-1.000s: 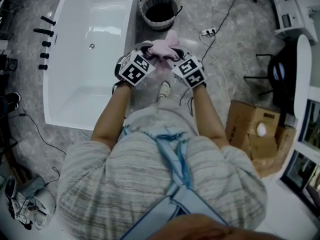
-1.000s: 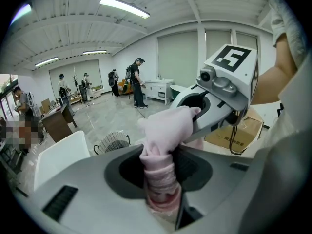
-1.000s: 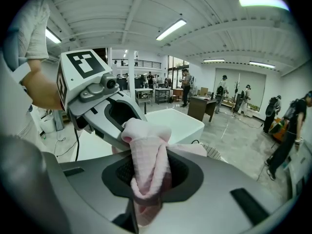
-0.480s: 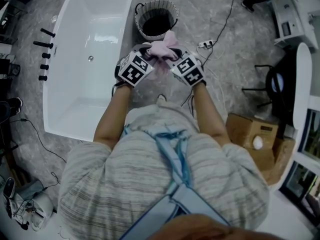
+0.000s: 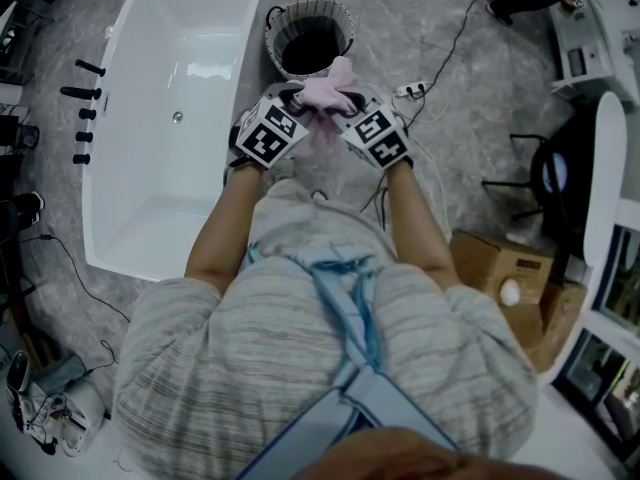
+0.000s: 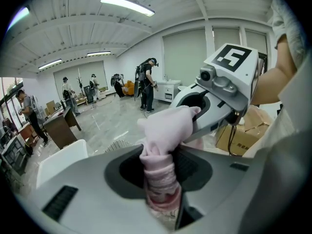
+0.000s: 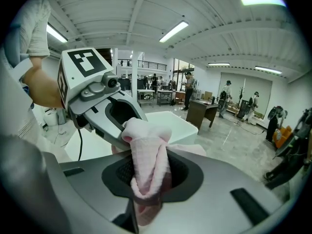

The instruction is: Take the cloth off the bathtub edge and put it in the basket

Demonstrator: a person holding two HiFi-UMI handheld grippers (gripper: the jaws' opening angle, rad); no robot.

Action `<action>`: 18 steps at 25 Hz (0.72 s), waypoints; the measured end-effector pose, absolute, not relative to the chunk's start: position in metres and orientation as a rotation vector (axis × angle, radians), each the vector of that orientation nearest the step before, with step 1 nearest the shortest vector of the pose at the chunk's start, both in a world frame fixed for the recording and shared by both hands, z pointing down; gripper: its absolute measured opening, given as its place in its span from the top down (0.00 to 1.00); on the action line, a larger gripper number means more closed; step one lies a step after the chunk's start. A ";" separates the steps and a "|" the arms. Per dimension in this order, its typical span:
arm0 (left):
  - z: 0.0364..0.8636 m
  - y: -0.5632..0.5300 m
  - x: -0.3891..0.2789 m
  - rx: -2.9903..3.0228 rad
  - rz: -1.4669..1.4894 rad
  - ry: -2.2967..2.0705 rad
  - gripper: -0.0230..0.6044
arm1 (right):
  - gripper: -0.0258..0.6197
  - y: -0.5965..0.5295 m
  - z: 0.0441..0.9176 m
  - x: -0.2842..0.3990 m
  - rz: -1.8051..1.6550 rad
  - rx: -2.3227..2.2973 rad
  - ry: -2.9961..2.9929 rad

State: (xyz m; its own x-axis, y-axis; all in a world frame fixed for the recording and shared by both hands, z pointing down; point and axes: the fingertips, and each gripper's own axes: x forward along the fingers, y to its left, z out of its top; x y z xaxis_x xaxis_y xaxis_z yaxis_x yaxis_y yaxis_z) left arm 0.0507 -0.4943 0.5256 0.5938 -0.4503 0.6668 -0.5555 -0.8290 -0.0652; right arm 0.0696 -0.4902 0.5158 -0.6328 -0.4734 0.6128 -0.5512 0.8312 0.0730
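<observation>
Grey marbled floor (image 5: 470,108): carries everything here, no counter. The basket is the fixed mark below.

White rectangular bathtub (image 5: 150,198): just beside the basket, on its left in the head view. Rim nearest the basket is bare, so the cloth is off the edge.

Brown cardboard boxes (image 5: 500,268): well apart from the basket, on your right. No part in the job.

Round woven grey-and-white basket with a dark inside (image 5: 272,40): mouth up, and nothing can be made out inside it. It stands at the tub's end, probably so the carry is short.

Left gripper (image 5: 298,103) and right gripper (image 5: 345,106): both on your side of the basket, tips turned in toward each other, marker cubes facing up.
- Left jaws: clamped on a bunched fold of the cloth; its own view shows the fabric pinched between them and bulging out past them.
- Right jaws: likewise clamped on the cloth, a rolled wad squeezed in the gap.
- Two grips so close together keep the cloth gathered, with little left to trail or catch on the rim.

Small pink textured cloth (image 5: 325,90): off the floor, held between your two grippers, its upper edge overlapping the near rim of the basket in the head view. Height above the rim cannot be told.

White power strip with a dark cable (image 5: 412,65): on the floor to the right of the basket; mind it underfoot.

Judgement: carry stage, close to done. You need the cloth over the mouth before either grip lets go.
</observation>
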 end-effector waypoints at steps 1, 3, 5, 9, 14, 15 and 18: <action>0.528 -0.497 0.050 2.663 1.060 -0.841 0.74 | 0.82 -0.494 0.516 0.070 0.162 0.751 -2.366; 0.530 -0.507 0.053 2.668 1.064 -0.826 0.74 | 0.82 -0.502 0.517 0.073 0.166 0.761 -2.359; 0.531 -0.518 0.058 2.677 1.067 -0.810 0.74 | 0.82 -0.514 0.519 0.079 0.170 0.775 -2.353; 0.532 -0.547 0.066 2.700 1.069 -0.774 0.74 | 0.82 -0.542 0.518 0.086 0.177 0.812 -2.343; 0.529 -0.592 0.064 2.721 1.067 -0.743 0.74 | 0.82 -0.587 0.516 0.084 0.184 0.840 -2.331; 0.530 -0.601 0.062 2.723 1.070 -0.735 0.74 | 0.82 -0.596 0.517 0.082 0.188 0.845 -2.329; 0.533 -0.629 0.055 2.722 1.083 -0.709 0.74 | 0.82 -0.624 0.520 0.075 0.201 0.854 -2.320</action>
State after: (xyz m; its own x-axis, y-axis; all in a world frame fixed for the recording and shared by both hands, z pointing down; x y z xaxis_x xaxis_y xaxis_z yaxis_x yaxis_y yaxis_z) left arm 0.0553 -0.6290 0.5326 0.6329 -0.3772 0.6762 -0.4689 -0.8817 -0.0530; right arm 0.0755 -0.6237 0.5201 -0.5774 -0.5264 0.6241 -0.6261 0.7761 0.0754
